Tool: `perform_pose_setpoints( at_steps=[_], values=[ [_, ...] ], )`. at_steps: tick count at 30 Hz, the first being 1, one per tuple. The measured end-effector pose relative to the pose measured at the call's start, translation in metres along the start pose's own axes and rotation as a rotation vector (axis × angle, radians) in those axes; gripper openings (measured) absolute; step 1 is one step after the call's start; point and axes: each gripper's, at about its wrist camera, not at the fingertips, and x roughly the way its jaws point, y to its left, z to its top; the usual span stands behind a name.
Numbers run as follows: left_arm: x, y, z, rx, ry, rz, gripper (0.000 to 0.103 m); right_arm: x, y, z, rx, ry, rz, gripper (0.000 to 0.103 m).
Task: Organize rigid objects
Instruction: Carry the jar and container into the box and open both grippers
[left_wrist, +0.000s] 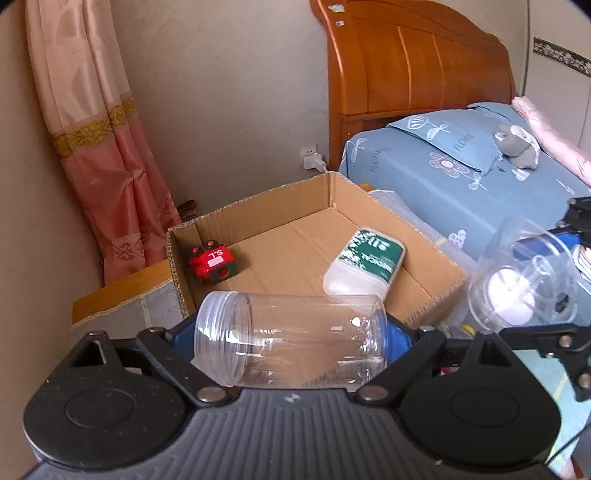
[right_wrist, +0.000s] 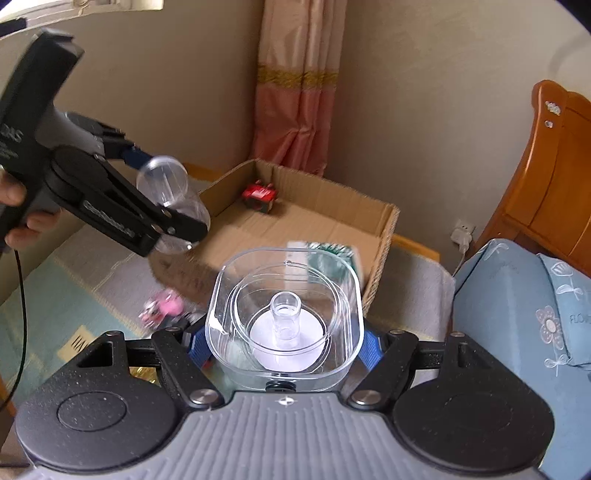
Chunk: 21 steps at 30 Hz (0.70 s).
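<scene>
A patterned cloth (right_wrist: 92, 269) in pale blue, grey and cream is seen covering the surface on which an open cardboard box (left_wrist: 436, 266) is set, in a corner of a beige-walled room. A pink curtain (left_wrist: 110, 155) with a gold band is hung at the left, and a wooden headboard (left_wrist: 406, 74) and a bed (left_wrist: 461, 192) in blue flowered bedding marked "FLOWER" are seen at the right; a white plug (left_wrist: 312, 162) is fitted in a wall socket. Inside the box a red toy (left_wrist: 212, 264) lettered "S.L" and a green-and-white bottle (left_wrist: 364, 264) with unreadable print are laid. A clear jar (left_wrist: 291, 350), lying sideways, is clamped by the left gripper (left_wrist: 291, 343) just before the box. A clear square container (right_wrist: 284, 317) is clasped by the right gripper (right_wrist: 284, 343), mouth toward the camera, near the box. A blurred pink toy (right_wrist: 166, 308) is seen on the cloth.
</scene>
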Motion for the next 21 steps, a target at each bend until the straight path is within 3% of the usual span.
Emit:
perform_pose_setpoints(
  at_steps=[9,21],
  values=[
    [0.029,0.006,0.000,-0.052,0.036,0.053,0.097,0.006,-0.016,0.018,0.006,-0.015,-0.023,0.079],
    [-0.007,0.014,-0.027,-0.059,0.018,0.054,0.098,0.034,-0.022,0.035,0.017,-0.005,-0.011,0.079]
  ],
)
